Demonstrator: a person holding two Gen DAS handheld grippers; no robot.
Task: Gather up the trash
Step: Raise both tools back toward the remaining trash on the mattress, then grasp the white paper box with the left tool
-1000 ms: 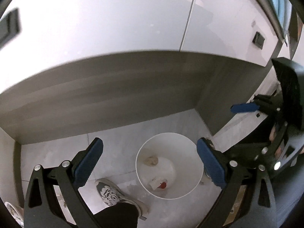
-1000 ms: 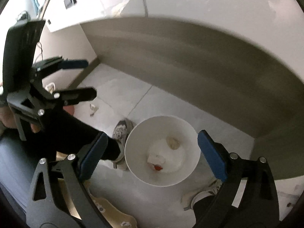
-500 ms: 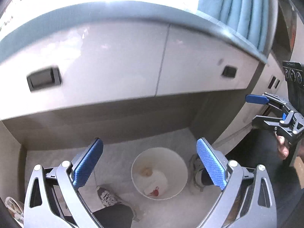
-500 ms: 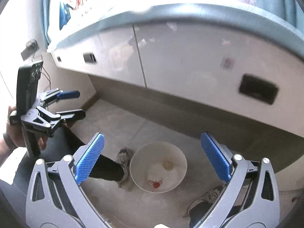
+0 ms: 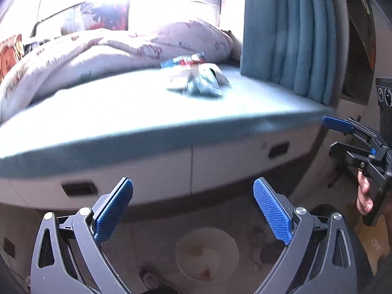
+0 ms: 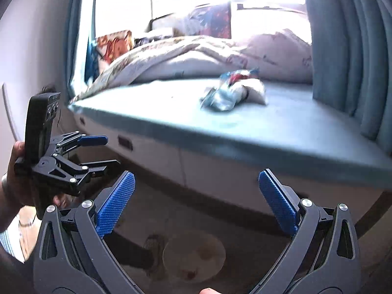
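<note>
Two claws, both spread and holding nothing: left claw (image 5: 193,210) at bottom centre of the left view, right claw (image 6: 197,203) at bottom centre of the right view. Also visible from the side: right claw at right edge of the left view, left claw at left edge of the right view, fingers parted in each.

Just beyond the fingertips, low in both frames: white bin (image 5: 207,257) on the floor, dim, with scraps already inside. One second ago filled the frame centre, viewed from above; now pushed to the bottom edge. Meaning, as a judgement: drop step finished, both claws raised and tilted up toward the next pickup.

Higher up, mid frame: white drawer front (image 5: 147,171) under a blue mattress (image 5: 122,112).

Farther, on the mattress: crumpled wrappers (image 5: 198,80), blue-white with a red patch, above and slightly right of centre in the left view; same pile (image 6: 232,93) above centre in the right view. Well apart from both claws, above them, roughly in line with each opening. Motion blur hides how many pieces.

Farthest: rumpled quilt (image 5: 110,51) behind the pile, blue curtain (image 5: 294,36) at upper right, bright window beyond.
</note>
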